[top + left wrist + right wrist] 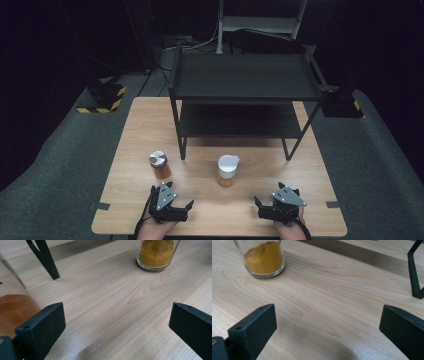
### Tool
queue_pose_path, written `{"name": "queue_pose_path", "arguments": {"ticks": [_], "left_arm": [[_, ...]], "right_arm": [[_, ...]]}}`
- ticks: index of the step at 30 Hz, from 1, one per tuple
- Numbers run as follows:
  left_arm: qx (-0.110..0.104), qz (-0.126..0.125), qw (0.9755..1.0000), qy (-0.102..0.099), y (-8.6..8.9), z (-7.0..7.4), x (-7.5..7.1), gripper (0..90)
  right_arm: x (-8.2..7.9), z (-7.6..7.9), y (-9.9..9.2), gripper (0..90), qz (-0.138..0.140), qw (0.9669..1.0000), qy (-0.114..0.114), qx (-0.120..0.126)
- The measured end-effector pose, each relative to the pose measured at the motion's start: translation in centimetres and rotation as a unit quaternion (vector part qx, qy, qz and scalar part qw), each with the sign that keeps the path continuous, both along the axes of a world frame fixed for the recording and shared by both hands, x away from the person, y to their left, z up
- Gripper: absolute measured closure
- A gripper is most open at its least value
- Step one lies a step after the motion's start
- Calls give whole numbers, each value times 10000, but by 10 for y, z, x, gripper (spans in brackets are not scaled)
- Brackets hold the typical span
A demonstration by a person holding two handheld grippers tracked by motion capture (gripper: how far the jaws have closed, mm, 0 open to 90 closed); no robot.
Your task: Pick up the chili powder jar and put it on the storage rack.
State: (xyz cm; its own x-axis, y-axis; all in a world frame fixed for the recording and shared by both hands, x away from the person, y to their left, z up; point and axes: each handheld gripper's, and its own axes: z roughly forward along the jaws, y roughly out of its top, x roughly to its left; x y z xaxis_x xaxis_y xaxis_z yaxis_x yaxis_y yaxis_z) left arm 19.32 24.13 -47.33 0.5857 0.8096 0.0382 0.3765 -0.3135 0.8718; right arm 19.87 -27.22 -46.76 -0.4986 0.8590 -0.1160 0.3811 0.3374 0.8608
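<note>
A: While both grippers rest at table's (130,150) 6 o'clock edge, rack (245,80) sits at 12. Jars?
B: White-lid jar (227,171) centre, silver-lid jar (159,165) at its 9, near left gripper (189,206).
A: Jaws?
B: Left spread wide, nothing between. Right gripper (256,202) same.

light: counter (250,165) lit from above, surroundings near black | shadows: soft, under shelf rack (245,95) | glare: faint sheen near jaws | focus: gripper views sharp mid-frame, close edges blurred
</note>
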Motion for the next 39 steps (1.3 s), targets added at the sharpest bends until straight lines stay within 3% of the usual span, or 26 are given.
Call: {"name": "queue_pose_path", "arguments": {"ticks": [22, 39], "left_arm": [[-224, -17, 9997, -6, 15, -3, -3, 4], [-472, 203, 9979, -405, 36, 1, -22, 5]], "right_arm": [[-1, 0, 3, 6, 75, 9999, -47, -148], [0, 0, 1, 5, 57, 10000, -17, -66]]}}
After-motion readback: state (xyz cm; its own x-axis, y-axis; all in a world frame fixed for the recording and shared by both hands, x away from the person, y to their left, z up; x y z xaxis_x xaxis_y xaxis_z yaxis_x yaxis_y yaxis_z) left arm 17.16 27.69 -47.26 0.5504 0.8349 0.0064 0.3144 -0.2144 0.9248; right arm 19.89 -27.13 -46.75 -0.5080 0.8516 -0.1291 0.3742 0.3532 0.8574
